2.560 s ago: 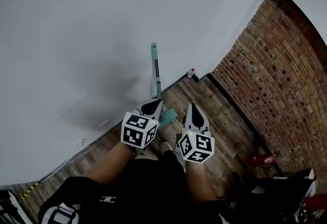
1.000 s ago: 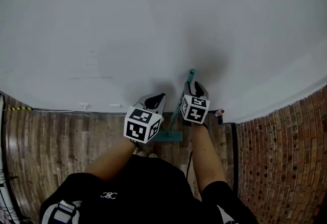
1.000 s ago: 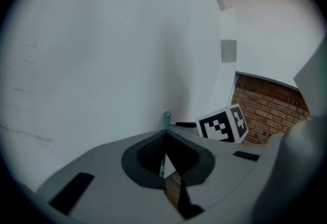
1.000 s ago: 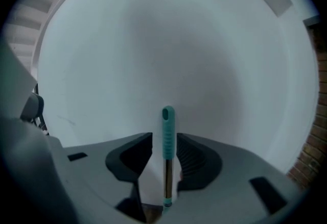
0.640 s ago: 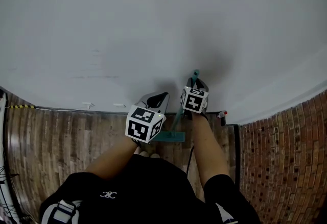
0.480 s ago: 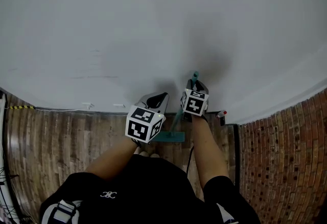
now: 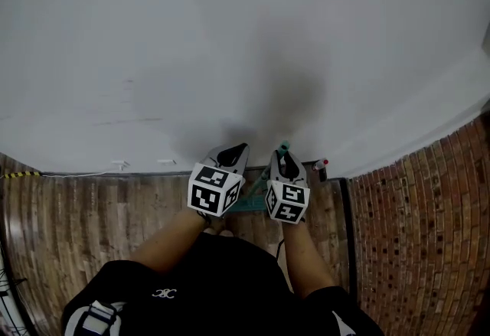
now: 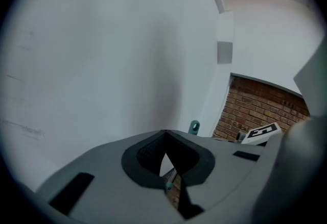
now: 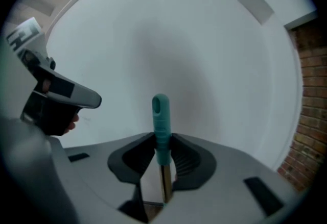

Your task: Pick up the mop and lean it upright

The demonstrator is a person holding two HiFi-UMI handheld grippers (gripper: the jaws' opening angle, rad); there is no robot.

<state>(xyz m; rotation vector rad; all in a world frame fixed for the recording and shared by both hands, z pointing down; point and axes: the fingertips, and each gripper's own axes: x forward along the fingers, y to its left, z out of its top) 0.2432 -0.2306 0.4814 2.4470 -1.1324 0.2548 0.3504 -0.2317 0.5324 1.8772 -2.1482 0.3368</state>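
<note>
Right gripper view settles the grip: the right gripper (image 9: 162, 140) has just been closing its jaws, and its pads now sit against both sides of the teal grip of the mop (image 9: 160, 116), just below its rounded top end. From the head view the handle stands nearly upright close to the white wall (image 7: 230, 36), with the teal mop head (image 7: 249, 204) down on the plank floor (image 7: 92, 212) at the wall's foot, showing between the two grippers. The left gripper (image 8: 164, 133) hangs just beside the right one with its jaws together at the tips and nothing between them – it has no part in the hold. By my reading the lift is done and the leaning is in hand. The next move calls for easing the handle's top onto the wall with the head planted flat – then parting the jaws slowly, since a handle let go short of the wall would likely tip sideways.
</note>
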